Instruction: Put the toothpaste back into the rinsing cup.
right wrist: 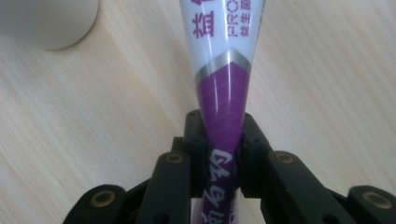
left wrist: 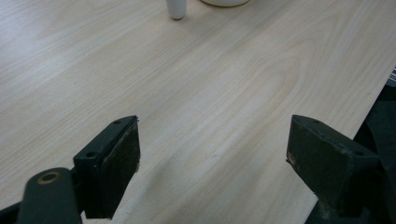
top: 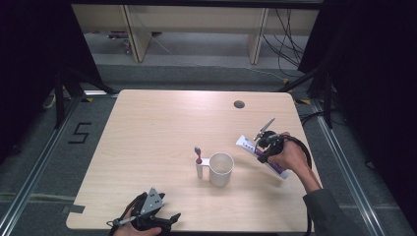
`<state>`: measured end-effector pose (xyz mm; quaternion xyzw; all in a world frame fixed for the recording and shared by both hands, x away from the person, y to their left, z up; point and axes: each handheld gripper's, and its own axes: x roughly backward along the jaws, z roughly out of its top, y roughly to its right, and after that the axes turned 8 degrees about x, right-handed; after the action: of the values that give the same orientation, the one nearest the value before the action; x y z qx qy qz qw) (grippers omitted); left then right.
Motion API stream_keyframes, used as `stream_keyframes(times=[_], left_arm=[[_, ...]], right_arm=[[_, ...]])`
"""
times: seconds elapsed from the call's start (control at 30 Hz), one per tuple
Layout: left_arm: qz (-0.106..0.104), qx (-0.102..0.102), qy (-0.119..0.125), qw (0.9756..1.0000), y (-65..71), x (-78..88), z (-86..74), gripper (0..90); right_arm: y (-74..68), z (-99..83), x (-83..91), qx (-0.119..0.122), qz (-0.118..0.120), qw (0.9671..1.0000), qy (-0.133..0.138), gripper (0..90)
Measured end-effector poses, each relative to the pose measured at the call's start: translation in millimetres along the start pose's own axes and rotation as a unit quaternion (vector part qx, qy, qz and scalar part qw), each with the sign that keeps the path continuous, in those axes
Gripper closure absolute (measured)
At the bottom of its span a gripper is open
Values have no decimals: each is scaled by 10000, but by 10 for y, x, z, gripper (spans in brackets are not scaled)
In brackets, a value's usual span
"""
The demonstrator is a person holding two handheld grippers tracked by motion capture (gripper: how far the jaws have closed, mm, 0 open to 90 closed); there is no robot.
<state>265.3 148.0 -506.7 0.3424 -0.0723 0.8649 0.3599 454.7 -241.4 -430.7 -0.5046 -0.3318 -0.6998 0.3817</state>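
Observation:
A purple and white toothpaste tube [top: 246, 144] lies slantwise over the table, right of the white cup [top: 221, 168]. My right gripper [top: 263, 150] is shut on it. In the right gripper view the pads of the right gripper [right wrist: 223, 140] squeeze the purple part of the tube [right wrist: 223, 70], with the cup [right wrist: 44, 21] at the upper left. A toothbrush [top: 198, 155] with a purple head stands upright in a small white holder on the cup's left side. My left gripper [top: 169, 220] rests at the table's near edge, and its jaws [left wrist: 212, 154] stand wide open over bare wood.
The light wooden table [top: 157, 128] has a round cable hole [top: 239, 104] near its far edge. Beyond the table, shelving legs and cables stand on a grey floor. The holder's base [left wrist: 176, 8] is at the top of the left gripper view.

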Motion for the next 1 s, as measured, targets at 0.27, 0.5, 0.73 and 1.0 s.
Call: stream_keyframes(times=[0.27,0.5,0.73,1.0], left_arm=[[42,-9,-3,10000,-22,-2,8,170],[30,-42,-16,10000,-10,-1,0,172],[-9,23,29,10000,-4,3,-3,173],[56,-43,8,10000,-17,-3,4,173]], right_arm=[[22,-22,143,-173,-75,9974,692,773],[-17,-5,182,-330,-172,9926,1153,774],[-37,33,252,-235,-244,9850,1695,773],[-143,46,322,-143,-394,9695,2416,773]])
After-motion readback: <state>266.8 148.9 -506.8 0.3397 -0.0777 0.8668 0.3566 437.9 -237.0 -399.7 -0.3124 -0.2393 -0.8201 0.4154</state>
